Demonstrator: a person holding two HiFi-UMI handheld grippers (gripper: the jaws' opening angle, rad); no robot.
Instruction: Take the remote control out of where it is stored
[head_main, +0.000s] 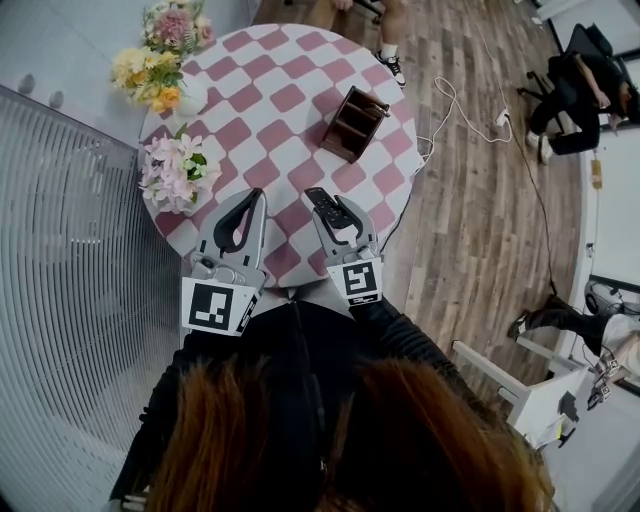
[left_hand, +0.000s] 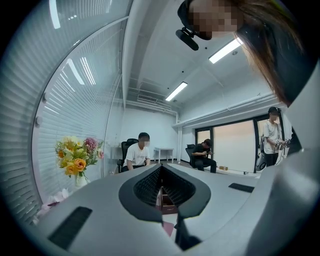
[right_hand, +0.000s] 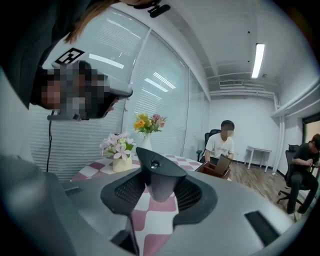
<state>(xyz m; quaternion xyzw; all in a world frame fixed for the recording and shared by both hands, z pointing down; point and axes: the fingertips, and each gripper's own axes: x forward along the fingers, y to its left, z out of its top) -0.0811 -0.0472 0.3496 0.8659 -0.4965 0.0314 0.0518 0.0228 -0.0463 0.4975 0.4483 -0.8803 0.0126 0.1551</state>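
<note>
Extraction looks done: right tongs (head_main: 335, 220) clamped on the remote control (head_main: 322, 200), well apart from the wooden holder (head_main: 352, 122), over the desk (head_main: 270, 100) near its edge. Left tongs (head_main: 250, 200) closed, empty. Next, probably: lower it flat, release.

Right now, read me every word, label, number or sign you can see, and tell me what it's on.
No text is readable.
The left cube marker: a black-and-white square pattern, no letters.
The right cube marker: a similar pattern, no letters.
The remote: any print is too small to read.
</note>
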